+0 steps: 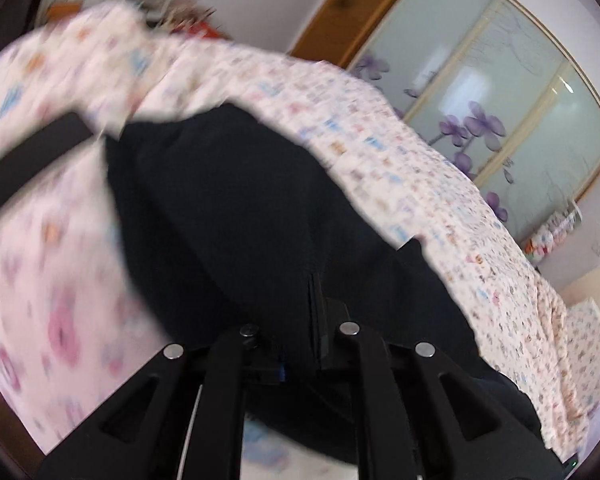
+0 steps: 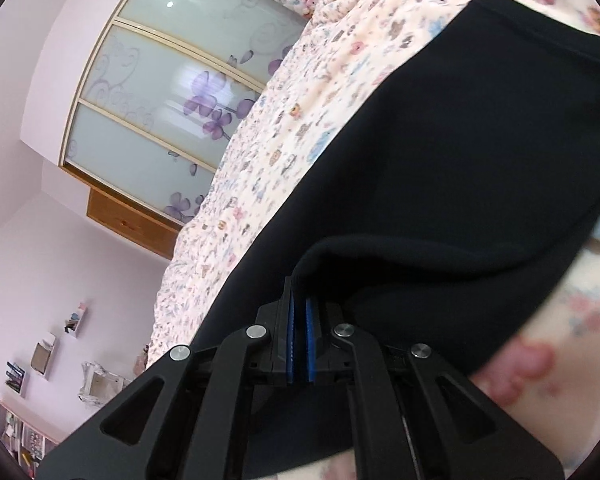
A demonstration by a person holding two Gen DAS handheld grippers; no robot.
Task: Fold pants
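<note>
The black pants [image 1: 236, 216] lie spread on a bed with a pink patterned sheet [image 1: 52, 264]. In the left wrist view my left gripper [image 1: 315, 284] is shut on an edge of the pants, with dark cloth draped around its fingers. In the right wrist view the pants [image 2: 460, 152] stretch away to the upper right. My right gripper [image 2: 299, 280] is shut on a raised fold of the pants edge, with its blue pads pressed together on the cloth.
A black flat object [image 1: 32, 164] lies on the sheet at the left. A wardrobe with frosted glass doors and purple flowers [image 1: 500, 100] stands beyond the bed; it also shows in the right wrist view [image 2: 172, 92]. Wall shelves [image 2: 40, 360] hang lower left.
</note>
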